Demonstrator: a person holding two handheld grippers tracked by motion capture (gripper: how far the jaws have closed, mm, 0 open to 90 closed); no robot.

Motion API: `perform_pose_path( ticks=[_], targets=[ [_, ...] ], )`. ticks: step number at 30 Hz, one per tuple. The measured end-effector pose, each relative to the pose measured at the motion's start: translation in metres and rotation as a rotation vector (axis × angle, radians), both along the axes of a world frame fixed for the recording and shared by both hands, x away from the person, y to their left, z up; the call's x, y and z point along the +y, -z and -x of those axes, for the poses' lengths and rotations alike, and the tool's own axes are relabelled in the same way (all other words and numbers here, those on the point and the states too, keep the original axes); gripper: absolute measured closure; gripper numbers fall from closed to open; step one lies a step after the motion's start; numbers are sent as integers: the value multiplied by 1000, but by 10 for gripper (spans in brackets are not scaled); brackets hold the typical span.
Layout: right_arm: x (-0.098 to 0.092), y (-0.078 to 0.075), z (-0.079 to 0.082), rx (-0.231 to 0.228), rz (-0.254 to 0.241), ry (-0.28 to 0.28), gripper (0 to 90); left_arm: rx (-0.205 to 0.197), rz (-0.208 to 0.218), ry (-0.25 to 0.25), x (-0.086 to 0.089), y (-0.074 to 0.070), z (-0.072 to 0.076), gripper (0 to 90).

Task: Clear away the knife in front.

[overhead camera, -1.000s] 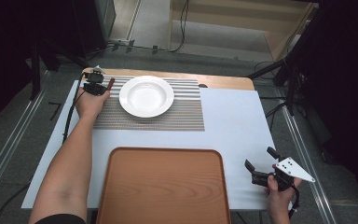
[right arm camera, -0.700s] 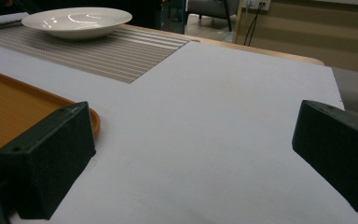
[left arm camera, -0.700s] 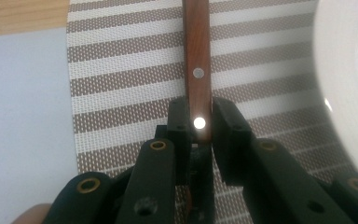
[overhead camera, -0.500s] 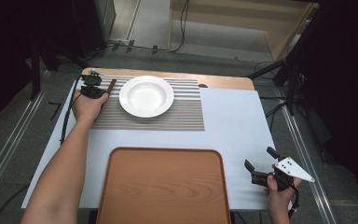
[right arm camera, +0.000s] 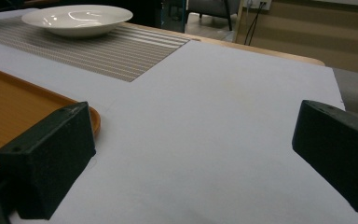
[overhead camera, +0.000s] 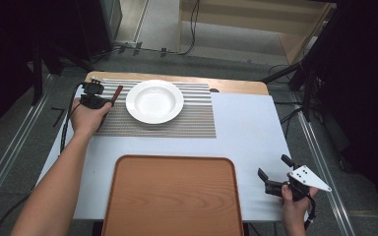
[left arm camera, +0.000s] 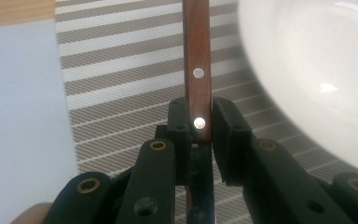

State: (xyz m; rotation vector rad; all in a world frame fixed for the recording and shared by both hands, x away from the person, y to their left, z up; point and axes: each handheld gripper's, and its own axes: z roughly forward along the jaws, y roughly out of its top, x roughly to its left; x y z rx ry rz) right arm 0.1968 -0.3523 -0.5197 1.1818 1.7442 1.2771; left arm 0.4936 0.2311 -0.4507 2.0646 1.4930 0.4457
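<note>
My left gripper (left arm camera: pixel 199 126) has its jaws clamped on a brown wooden handle (left arm camera: pixel 197 65) with two metal rivets, held over the striped placemat (overhead camera: pixel 187 120) just beside the white bowl (overhead camera: pixel 154 101). I can see nothing in the bowl. My right gripper (right arm camera: pixel 191 154) has its jaws wide apart, gripping nothing, low over the pale tabletop (overhead camera: pixel 248 132) at the near right corner, beside the wooden tray (overhead camera: pixel 172 196), which lies bare.
</note>
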Motion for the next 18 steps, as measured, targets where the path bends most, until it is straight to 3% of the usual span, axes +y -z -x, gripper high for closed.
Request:
perform_pose_path(
  ticks=[3, 18],
  targets=[
    [0, 0, 0, 0, 1, -1, 0, -7, 31, 8, -1, -4, 8, 769],
    [0, 0, 0, 0, 4, -3, 0, -34, 26, 70, -12, -7, 45, 768]
  ],
)
